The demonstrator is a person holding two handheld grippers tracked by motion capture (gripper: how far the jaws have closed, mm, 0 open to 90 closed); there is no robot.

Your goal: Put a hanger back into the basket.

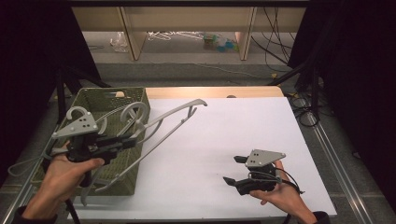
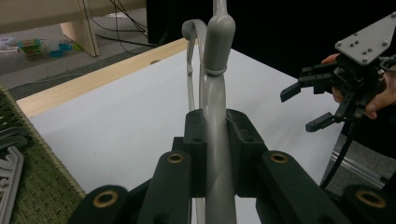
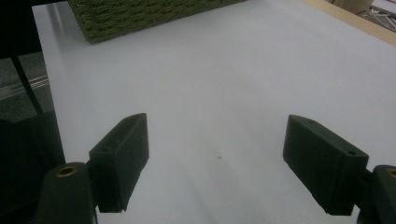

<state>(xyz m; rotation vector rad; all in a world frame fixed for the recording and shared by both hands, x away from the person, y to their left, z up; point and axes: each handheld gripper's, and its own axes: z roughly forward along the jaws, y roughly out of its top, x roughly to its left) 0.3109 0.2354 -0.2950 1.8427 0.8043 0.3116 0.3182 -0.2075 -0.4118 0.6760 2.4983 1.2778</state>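
A grey plastic clothes hanger (image 1: 173,116) hangs tilted in the air, one arm over the white table top, the other down along the front right of the green woven basket (image 1: 112,95). My left gripper (image 1: 131,139) is shut on the hanger just below its hook. In the left gripper view the hanger's neck (image 2: 217,42) rises between the closed pads of the left gripper (image 2: 217,122). My right gripper (image 1: 234,170) rests low over the table's front right, jaws wide open, nothing between them; in its own view the right gripper (image 3: 217,163) frames bare white surface.
The basket (image 2: 39,179) holds more grey hangers (image 2: 9,177) and stands at the table's left edge; its corner (image 3: 140,16) lies far ahead of the right gripper. A wooden strip (image 1: 215,91) borders the table's back. Cables and black stands (image 1: 303,74) are beyond the right corner.
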